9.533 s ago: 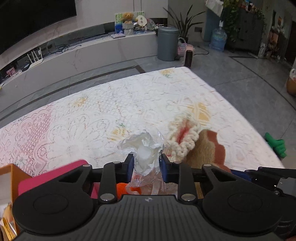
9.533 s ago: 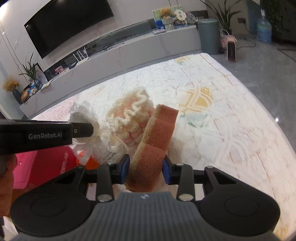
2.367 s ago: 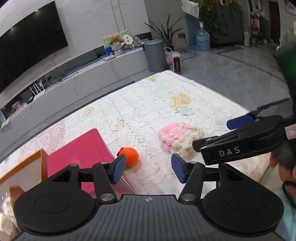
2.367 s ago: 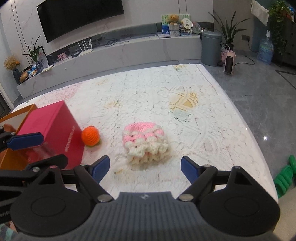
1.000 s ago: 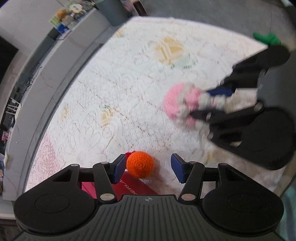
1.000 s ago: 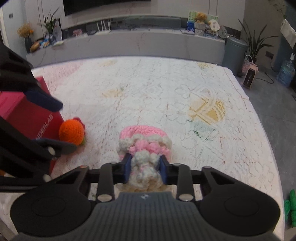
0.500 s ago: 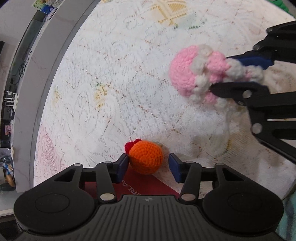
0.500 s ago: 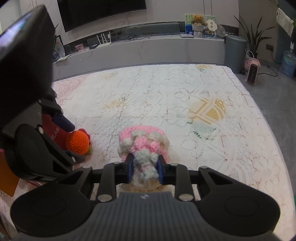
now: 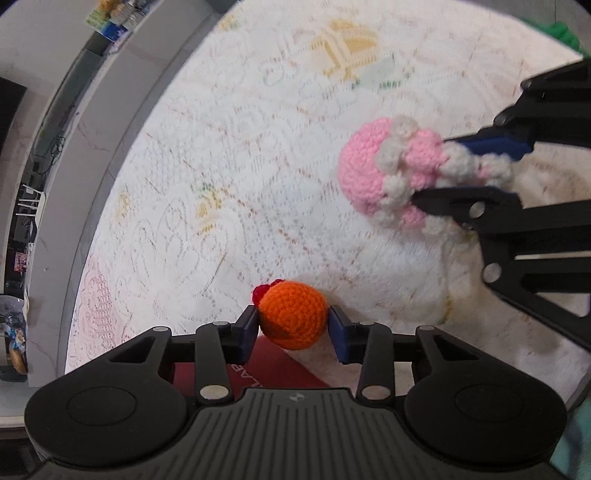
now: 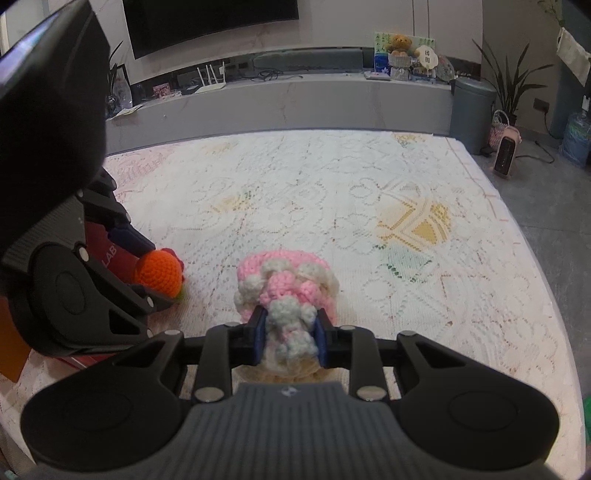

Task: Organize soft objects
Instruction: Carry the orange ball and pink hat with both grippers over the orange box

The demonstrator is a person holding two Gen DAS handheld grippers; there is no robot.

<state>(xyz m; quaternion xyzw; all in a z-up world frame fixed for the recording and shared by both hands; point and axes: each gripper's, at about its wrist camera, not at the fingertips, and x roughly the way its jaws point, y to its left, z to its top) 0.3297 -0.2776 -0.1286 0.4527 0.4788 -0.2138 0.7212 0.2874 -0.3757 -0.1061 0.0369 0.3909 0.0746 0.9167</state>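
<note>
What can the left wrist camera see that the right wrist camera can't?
Only the left wrist view shows the left gripper from behind, its jaws, which have just been closing, touching both sides of the orange crochet ball. Only the right wrist view shows the dark TV screen, the teddy bear on the ledge and the grey bin. Both show the ball, the red box, the lace cloth and the right gripper pinching the pink and white crochet piece.

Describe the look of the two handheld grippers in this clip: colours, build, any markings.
Both the left gripper and the right gripper are matte black plastic, with ribbed bodies, round side housings, silver pivot screws and blue pads. A tiny logo marks each body. No cables or sleeves visible.
</note>
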